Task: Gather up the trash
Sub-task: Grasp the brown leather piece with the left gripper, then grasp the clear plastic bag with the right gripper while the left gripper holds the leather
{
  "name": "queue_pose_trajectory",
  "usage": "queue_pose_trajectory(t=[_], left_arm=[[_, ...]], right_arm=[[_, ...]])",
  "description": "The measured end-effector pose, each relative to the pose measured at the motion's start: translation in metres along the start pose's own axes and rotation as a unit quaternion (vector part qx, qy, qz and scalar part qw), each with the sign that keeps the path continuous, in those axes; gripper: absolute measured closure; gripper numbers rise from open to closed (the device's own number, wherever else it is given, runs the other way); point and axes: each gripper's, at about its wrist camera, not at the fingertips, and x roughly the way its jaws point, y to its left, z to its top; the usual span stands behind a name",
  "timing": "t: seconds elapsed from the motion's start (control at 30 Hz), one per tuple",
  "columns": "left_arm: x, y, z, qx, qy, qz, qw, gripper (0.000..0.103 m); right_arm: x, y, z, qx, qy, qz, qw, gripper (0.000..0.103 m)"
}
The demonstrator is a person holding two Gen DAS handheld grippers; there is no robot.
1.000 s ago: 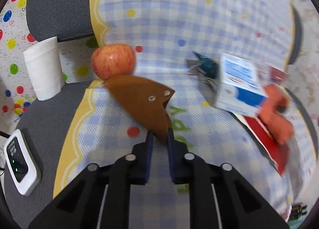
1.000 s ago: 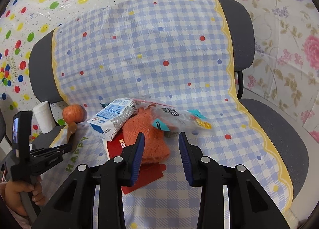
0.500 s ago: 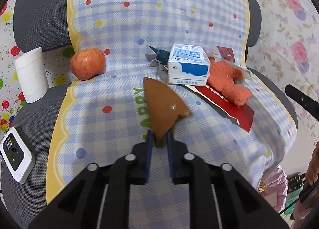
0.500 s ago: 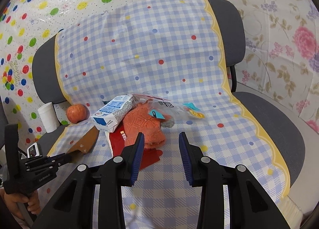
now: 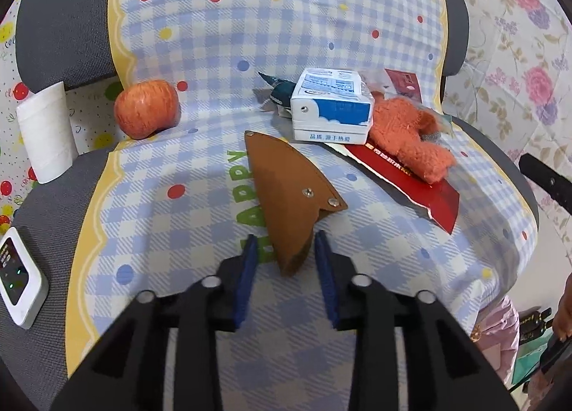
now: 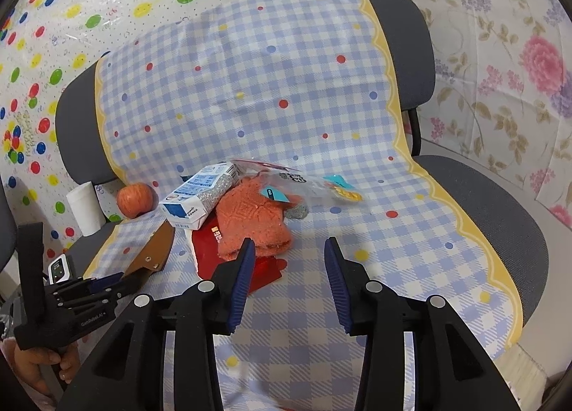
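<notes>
A brown leather sheath point(image 5: 289, 196) lies on the checkered cloth point(image 5: 161, 232), its near end between the open jaws of my left gripper point(image 5: 285, 250); it also shows in the right wrist view point(image 6: 153, 250). Behind it lie a white and blue milk carton point(image 5: 330, 108), an orange plush toy point(image 5: 407, 135), a red wrapper point(image 5: 411, 178) and a dark teal wrapper point(image 5: 277, 87). My right gripper point(image 6: 289, 260) is open and empty, just in front of the plush toy point(image 6: 254, 221) and red wrapper point(image 6: 203, 250). A clear plastic packet point(image 6: 314, 185) lies behind the plush toy.
An apple point(image 5: 146, 112) sits at the seat's back left. A white paper roll point(image 5: 44, 132) stands left of it. A small white device point(image 5: 16, 277) lies on the grey chair seat at the left. The cloth covers the chair's seat and backrest point(image 6: 411, 53).
My left gripper has opened and let go of the brown sheath, which now lies on the cloth. My right gripper has barely moved.
</notes>
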Motion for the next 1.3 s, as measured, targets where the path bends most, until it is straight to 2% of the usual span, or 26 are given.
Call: queue_pose_trajectory(t=[0.07, 0.27, 0.43, 0.57, 0.9, 1.17, 1.23, 1.27, 1.3], left_arm=[[0.001, 0.003, 0.001, -0.006, -0.002, 0.003, 1.0, 0.091], [-0.016, 0.019, 0.005, -0.036, -0.04, 0.018, 0.9984, 0.099], [-0.035, 0.032, 0.017, -0.068, -0.082, 0.025, 0.994, 0.099], [-0.04, 0.034, 0.029, -0.08, -0.103, 0.014, 0.9913, 0.099], [-0.02, 0.027, 0.067, -0.077, -0.109, 0.007, 0.991, 0.099], [-0.008, 0.028, 0.088, -0.073, -0.116, 0.012, 0.9905, 0.099], [-0.004, 0.029, 0.088, -0.075, -0.114, 0.014, 0.9906, 0.099], [-0.003, 0.03, 0.088, -0.076, -0.113, 0.014, 0.9906, 0.099], [-0.002, 0.032, 0.087, -0.078, -0.11, 0.013, 0.9907, 0.099]], right_arm=[[0.003, 0.0, 0.002, -0.005, 0.001, -0.002, 1.0, 0.061], [0.014, 0.003, 0.012, -0.021, 0.001, -0.007, 1.0, 0.061], [0.035, 0.012, 0.023, -0.044, 0.011, -0.009, 0.999, 0.061], [0.05, 0.019, 0.031, -0.061, 0.016, -0.013, 0.998, 0.057], [0.091, 0.045, 0.062, -0.108, 0.02, -0.009, 0.994, 0.057], [0.13, 0.067, 0.069, -0.171, 0.039, -0.021, 0.984, 0.057], [0.132, 0.073, 0.07, -0.182, 0.033, -0.022, 0.983, 0.076], [0.132, 0.076, 0.07, -0.189, 0.03, -0.022, 0.981, 0.095], [0.129, 0.076, 0.071, -0.19, 0.024, -0.022, 0.981, 0.1]])
